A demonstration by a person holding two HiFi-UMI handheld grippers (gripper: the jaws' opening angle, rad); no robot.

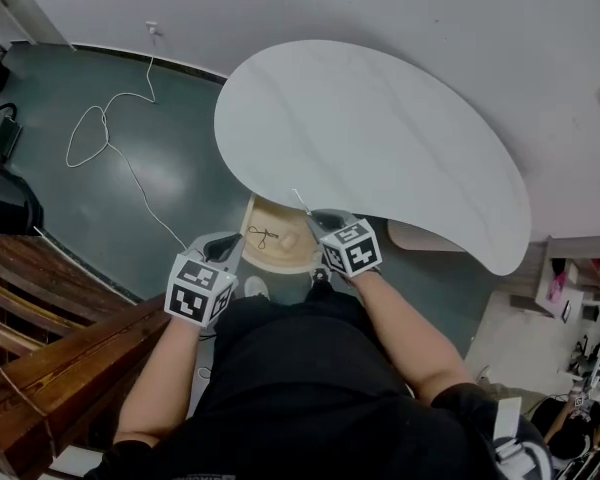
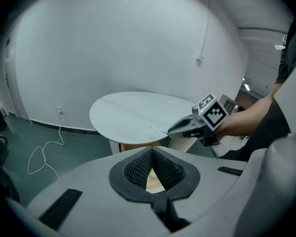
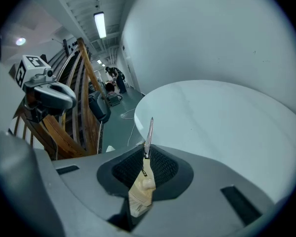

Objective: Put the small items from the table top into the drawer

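A thin metal strip (image 3: 149, 136), flat and silvery like a small file, is pinched by its near end between the pads of the right gripper (image 1: 316, 219). The jaws are closed tight on it. It sticks straight out past their tips, its far end over the near edge of the table top (image 1: 380, 138).

The right gripper hangs over the right part of an open wooden drawer (image 1: 278, 258), which juts out from under the table's near edge. In the drawer lie a small dark wiry item (image 1: 265, 236) and, just right of it, a pale beige lump (image 1: 292, 239). I cannot tell what either is.

The left gripper (image 1: 232, 241) hovers at the drawer's left edge. Its jaws meet at the tips and hold nothing; the drawer's wood shows through the gap behind them.

The table top is a white, smooth, kidney-shaped slab, wider at its far left and tapering to the right. It stands close to a plain white wall.

The floor (image 1: 170, 173) is dark green. On it, at the far left, a white cable (image 1: 105, 128) runs down from a wall socket and lies in loose loops. A dark wooden railing (image 1: 60, 353) runs along the near left. Shelving (image 1: 580, 278) stands at the right. A strip light (image 3: 99, 23) hangs on the ceiling.
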